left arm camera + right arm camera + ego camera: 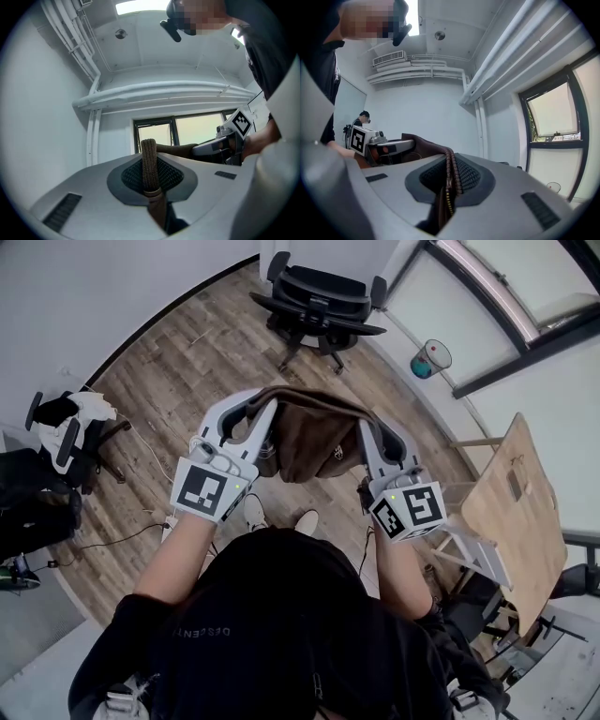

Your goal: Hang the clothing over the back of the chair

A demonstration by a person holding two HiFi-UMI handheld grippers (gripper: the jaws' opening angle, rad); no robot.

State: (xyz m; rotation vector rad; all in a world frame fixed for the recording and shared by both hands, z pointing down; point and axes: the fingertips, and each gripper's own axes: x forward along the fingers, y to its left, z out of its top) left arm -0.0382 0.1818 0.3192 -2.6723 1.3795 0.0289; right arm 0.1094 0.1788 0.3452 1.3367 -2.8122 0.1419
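Brown clothing held stretched between both jaws: ribbed edge clamped by left gripper, zipper edge clamped by right gripper. Black chair seen ahead of jaws, open wooden floor between. "DESCENT" read on person's top

Camera layout: head plus two grippers
Head view looks steeply down onto the brown garment; cameras on the left gripper and right gripper face each other, level, close on that same garment.
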